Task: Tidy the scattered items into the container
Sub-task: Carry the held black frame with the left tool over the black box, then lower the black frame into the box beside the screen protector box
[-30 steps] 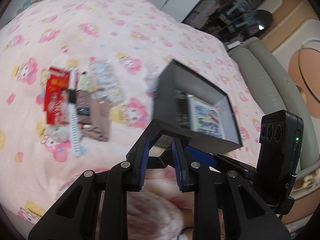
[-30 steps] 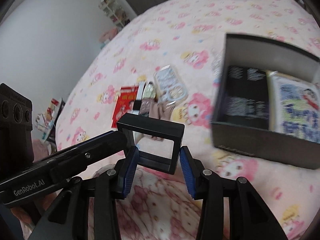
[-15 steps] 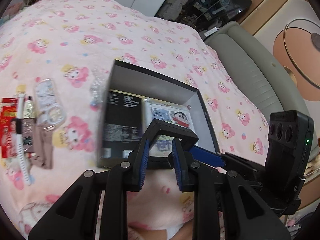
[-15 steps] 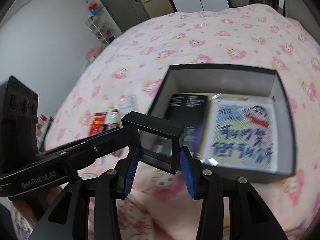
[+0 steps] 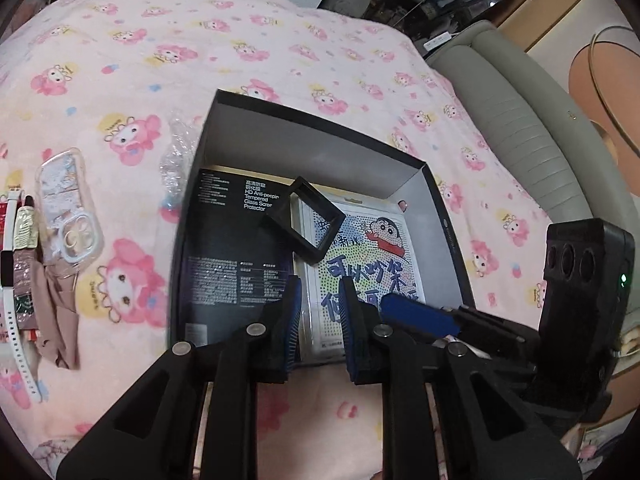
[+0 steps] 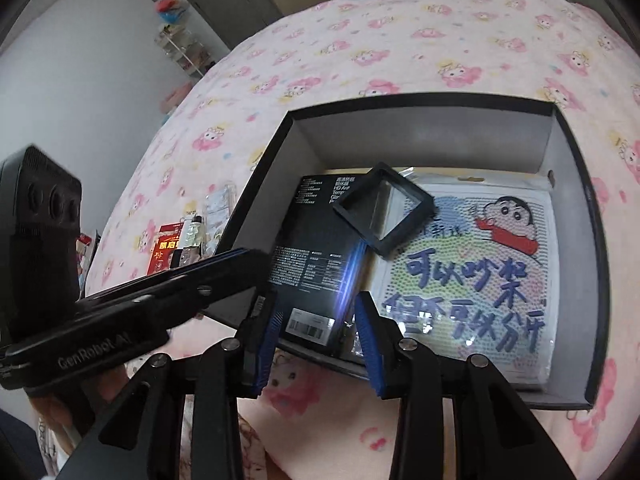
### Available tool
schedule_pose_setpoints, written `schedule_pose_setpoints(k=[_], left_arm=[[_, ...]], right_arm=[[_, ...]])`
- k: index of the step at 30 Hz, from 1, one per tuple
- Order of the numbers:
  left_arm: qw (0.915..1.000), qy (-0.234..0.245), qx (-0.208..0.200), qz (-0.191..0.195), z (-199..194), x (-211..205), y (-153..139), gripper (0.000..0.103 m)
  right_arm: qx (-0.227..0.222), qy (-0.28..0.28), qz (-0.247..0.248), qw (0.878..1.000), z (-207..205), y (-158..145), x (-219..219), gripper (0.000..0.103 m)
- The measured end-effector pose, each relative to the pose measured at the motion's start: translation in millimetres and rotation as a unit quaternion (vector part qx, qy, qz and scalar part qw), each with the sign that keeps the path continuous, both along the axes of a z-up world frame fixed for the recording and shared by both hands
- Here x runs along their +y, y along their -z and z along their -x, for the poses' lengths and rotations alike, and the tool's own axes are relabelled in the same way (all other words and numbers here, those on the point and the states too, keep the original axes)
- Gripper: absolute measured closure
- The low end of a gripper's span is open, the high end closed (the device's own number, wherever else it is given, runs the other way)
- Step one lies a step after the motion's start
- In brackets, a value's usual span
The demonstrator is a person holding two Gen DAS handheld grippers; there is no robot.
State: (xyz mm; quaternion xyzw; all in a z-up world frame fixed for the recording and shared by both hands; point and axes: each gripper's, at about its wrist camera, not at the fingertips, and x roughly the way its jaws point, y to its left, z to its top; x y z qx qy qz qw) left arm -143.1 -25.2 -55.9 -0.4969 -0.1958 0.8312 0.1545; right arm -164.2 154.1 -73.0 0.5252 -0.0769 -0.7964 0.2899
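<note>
Since leaving both hand-held grippers, lies now tilted inside the black box (image 6: 576, 200): small black frame (image 6: 384, 216), over screen-protector pack (image 5: 228, 256) and cartoon sheet (image 6: 480, 272). Left hand-held gripper (image 5: 318, 320) empty, right hand-held gripper (image 6: 316, 344) closing on nothing. Remains on bed (image 5: 120, 60): phone case (image 5: 68, 208).

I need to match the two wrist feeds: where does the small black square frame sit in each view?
Left wrist: the small black square frame sits centre, inside the black box, straddling the dark screen-protector pack and the cartoon bead card, above the left gripper.
Right wrist: frame centre, same overlap, above the right gripper, whose jaws are closing, empty.
Shared landmark: the cartoon bead card.
</note>
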Motion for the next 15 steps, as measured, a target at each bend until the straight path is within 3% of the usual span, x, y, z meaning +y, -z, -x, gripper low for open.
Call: schedule_pose_setpoints(k=[8, 15], left_arm=[[0.9994, -0.029, -0.011, 0.018, -27, -27, -3, 0.085], [0.9969, -0.009, -0.036, 0.070, -3, -27, -4, 0.085]], right_arm=[[0.003, 0.023, -0.006, 1.000, -1, -2, 8, 0.068], [-0.017, 0.000, -0.052, 0.998, 37, 2, -12, 0.068]])
